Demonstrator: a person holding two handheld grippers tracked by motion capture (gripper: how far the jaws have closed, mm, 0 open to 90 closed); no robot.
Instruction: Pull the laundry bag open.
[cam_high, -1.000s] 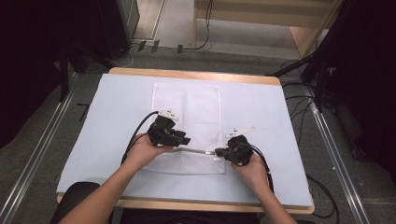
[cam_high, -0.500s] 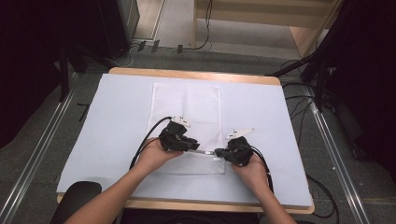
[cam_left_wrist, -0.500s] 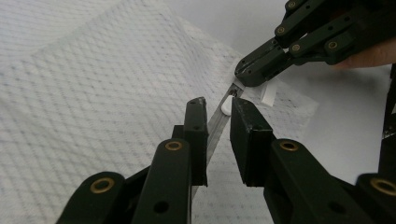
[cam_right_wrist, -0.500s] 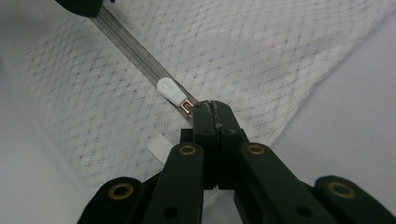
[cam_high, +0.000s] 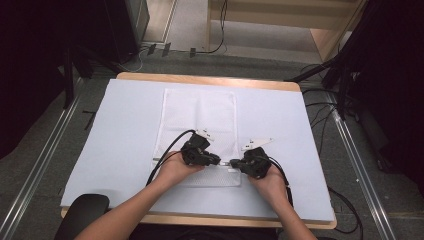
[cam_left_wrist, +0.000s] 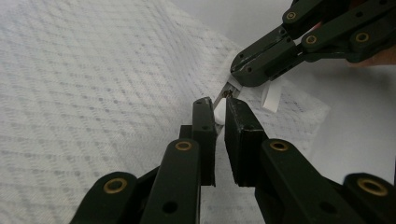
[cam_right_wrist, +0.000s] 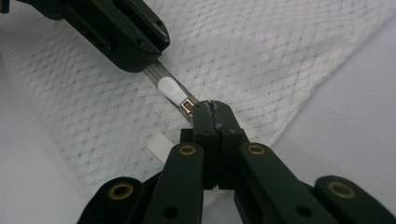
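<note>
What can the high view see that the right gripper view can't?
The high view takes in the person's two forearms, the wooden table edge and the whole outline of the white mesh bag. The right gripper view, up close, brings out the small white zipper pull, its coppery metal slider and the grey zipper strip. Both share the bag, the black left gripper and the black right gripper, each pinching that strip.

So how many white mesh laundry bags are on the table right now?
1. The white mesh laundry bag lies flat mid-table on the pale blue mat; left gripper and right gripper meet at its near edge. Nothing seems hidden.
</note>
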